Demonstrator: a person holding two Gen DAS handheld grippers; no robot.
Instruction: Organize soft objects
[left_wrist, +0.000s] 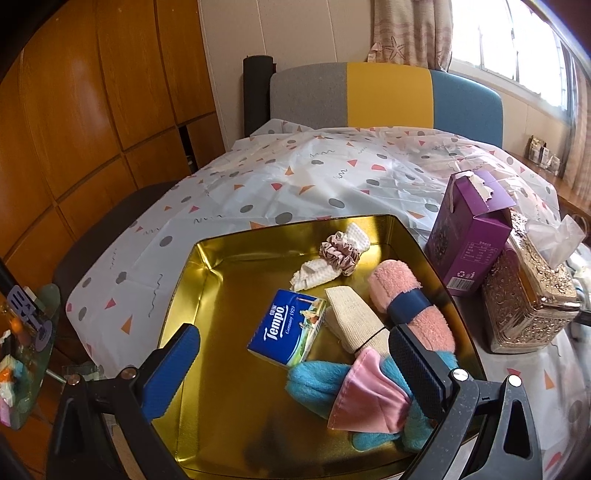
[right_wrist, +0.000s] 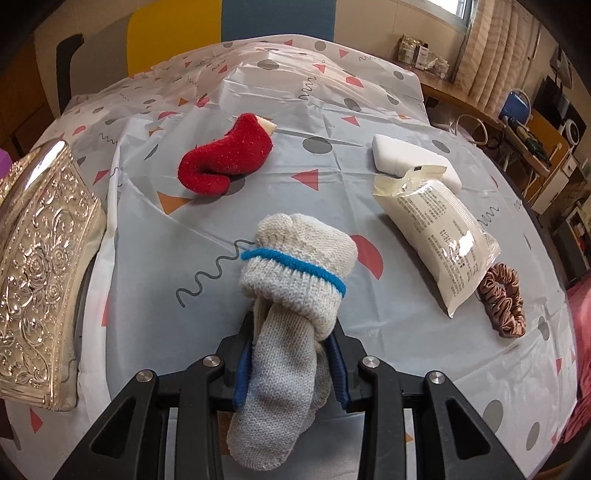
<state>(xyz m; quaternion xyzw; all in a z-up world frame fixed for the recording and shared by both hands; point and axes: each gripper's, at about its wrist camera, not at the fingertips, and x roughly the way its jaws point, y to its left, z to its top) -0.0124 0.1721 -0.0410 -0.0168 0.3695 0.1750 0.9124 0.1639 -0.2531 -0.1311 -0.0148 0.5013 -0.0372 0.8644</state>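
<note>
A gold tin tray (left_wrist: 229, 280) sits on the patterned tablecloth. It holds a blue Tempo tissue pack (left_wrist: 286, 328), a beige cloth roll (left_wrist: 354, 321), a pink towel roll with a blue band (left_wrist: 410, 302), a scrunchie on a waffle cloth (left_wrist: 332, 258) and a blue fluffy piece with pink satin (left_wrist: 351, 398). My left gripper (left_wrist: 295, 369) hovers over the tray's near end, wide open and empty. My right gripper (right_wrist: 291, 354) is shut on a grey knitted sock bundle (right_wrist: 295, 273) with a blue band. Beyond it lie a red sock (right_wrist: 225, 158), a white foam block (right_wrist: 406, 155), a cream packet (right_wrist: 436, 236) and a brown scrunchie (right_wrist: 502, 299).
A purple carton (left_wrist: 469, 236) and an ornate silver tissue box (left_wrist: 524, 295) stand right of the tray; the same tissue box (right_wrist: 40, 277) is at the right view's left edge. A grey, yellow and blue chair back (left_wrist: 384, 96) rises behind the table. Wooden cabinets line the left.
</note>
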